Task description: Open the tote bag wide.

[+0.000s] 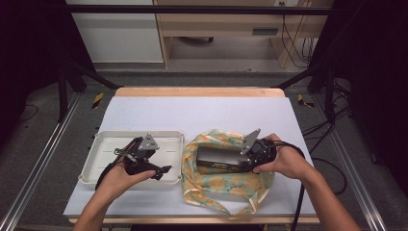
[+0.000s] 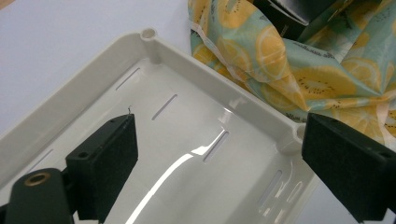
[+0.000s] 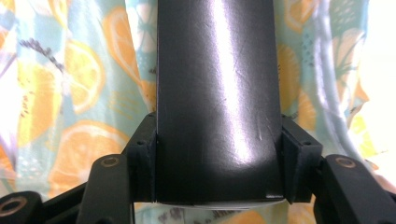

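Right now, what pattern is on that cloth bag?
Orange and lemon slices on pale teal, clearest on the cloth bag in the left gripper view.

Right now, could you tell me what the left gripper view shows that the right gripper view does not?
The left gripper view alone shows the white tray with slots in its floor, under the open left gripper, which holds nothing, and the pale table surface. The right gripper view alone shows the right gripper shut on the black box, pads pressed against both its sides. Both views share the lemon-print cloth bag and part of the black box.
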A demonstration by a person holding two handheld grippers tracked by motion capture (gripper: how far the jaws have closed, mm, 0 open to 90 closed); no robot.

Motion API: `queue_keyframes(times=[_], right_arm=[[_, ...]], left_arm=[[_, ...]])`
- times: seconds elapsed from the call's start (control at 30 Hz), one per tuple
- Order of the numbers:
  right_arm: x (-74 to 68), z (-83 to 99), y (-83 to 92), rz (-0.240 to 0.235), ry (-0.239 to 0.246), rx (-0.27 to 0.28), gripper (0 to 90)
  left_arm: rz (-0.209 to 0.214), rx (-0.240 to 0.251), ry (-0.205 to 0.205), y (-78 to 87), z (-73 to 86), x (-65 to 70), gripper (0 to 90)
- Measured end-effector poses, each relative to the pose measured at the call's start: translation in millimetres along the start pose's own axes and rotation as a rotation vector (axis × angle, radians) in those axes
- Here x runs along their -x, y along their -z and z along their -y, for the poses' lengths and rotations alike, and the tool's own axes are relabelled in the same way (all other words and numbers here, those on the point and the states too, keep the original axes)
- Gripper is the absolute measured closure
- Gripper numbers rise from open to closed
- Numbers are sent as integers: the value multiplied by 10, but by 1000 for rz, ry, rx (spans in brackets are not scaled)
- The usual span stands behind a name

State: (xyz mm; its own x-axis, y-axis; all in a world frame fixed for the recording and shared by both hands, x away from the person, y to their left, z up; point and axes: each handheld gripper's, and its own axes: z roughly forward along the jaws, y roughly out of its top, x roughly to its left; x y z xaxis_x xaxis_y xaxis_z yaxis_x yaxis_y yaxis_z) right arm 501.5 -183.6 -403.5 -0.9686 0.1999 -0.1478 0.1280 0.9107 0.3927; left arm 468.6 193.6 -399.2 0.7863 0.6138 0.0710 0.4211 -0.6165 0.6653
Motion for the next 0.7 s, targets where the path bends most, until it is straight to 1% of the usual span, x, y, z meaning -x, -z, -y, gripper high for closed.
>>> queue_keyframes(times=[0.1,0.13,0.27,0.37,0.5,0.67,0.7], right_arm=[[1,-4,35,7,-10,27,433],[3,-6,40,11,-5,34,433],[-7,-17,66,14,-3,40,433],[-17,-16,117,15,4,53,434],[-37,21,199,31,-4,82,435],[-54,67,262,55,-12,104,435],[-57,71,269,52,-14,106,435]], left_arm=[[1,-1,0,-4,-3,7,111],[2,0,0,-4,-5,9,110],[2,2,-4,3,-5,10,110],[3,4,-3,6,-1,-1,110],[5,-1,-1,-1,2,-8,109],[8,-8,-3,-16,8,-3,109],[6,-10,-4,-18,9,-1,109]])
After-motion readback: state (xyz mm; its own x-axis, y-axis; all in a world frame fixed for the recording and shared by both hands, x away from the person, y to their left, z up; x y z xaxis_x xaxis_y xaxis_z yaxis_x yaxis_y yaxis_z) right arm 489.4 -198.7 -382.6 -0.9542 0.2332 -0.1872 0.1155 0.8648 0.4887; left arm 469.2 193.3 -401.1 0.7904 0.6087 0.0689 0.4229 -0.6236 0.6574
